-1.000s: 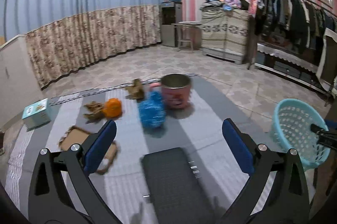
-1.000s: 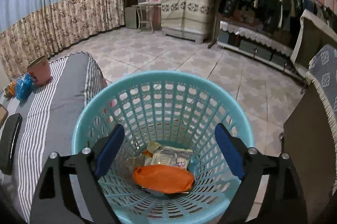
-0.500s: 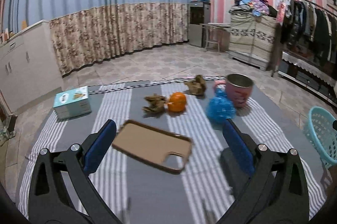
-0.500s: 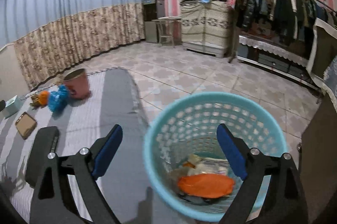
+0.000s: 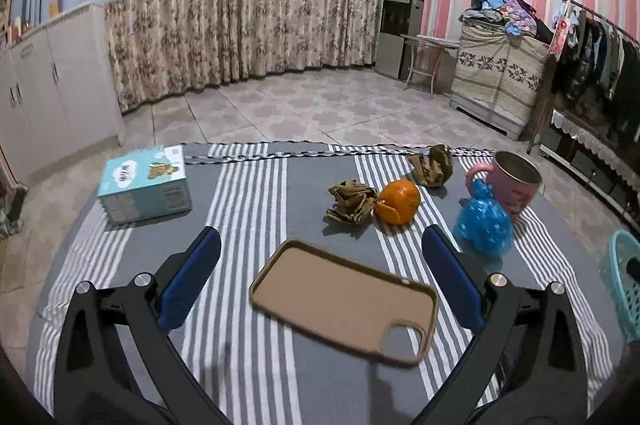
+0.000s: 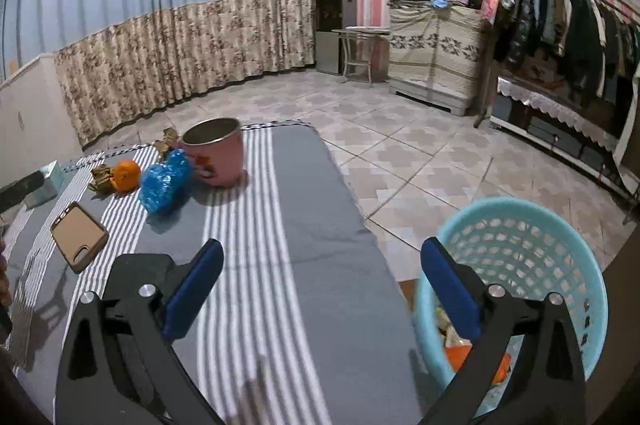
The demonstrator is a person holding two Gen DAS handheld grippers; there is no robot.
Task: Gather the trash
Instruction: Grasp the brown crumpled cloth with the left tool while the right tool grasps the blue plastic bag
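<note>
My left tool (image 5: 320, 281) hangs wide open and empty over the striped cloth of the counter (image 5: 256, 209), its blue pads either side of a tan phone case (image 5: 340, 297) lying flat below. Past the case sit the bits of trash: a crumpled brown wrapper (image 5: 350, 202) touching an orange (image 5: 398, 202), a second brown wad (image 5: 432, 167) farther back, and a scrunched blue plastic bag (image 5: 484, 225) resting against a pink mug (image 5: 516, 185). A light blue box (image 5: 144, 185) stands well apart at the far left.

My right tool (image 6: 322, 289) is also spread wide with nothing in it, held over the counter's near right edge. Its right pad overlaps the rim of the turquoise basket (image 6: 532, 249) standing on the floor just beside the counter; something orange (image 6: 460, 355) and some packets lie in the bottom
</note>
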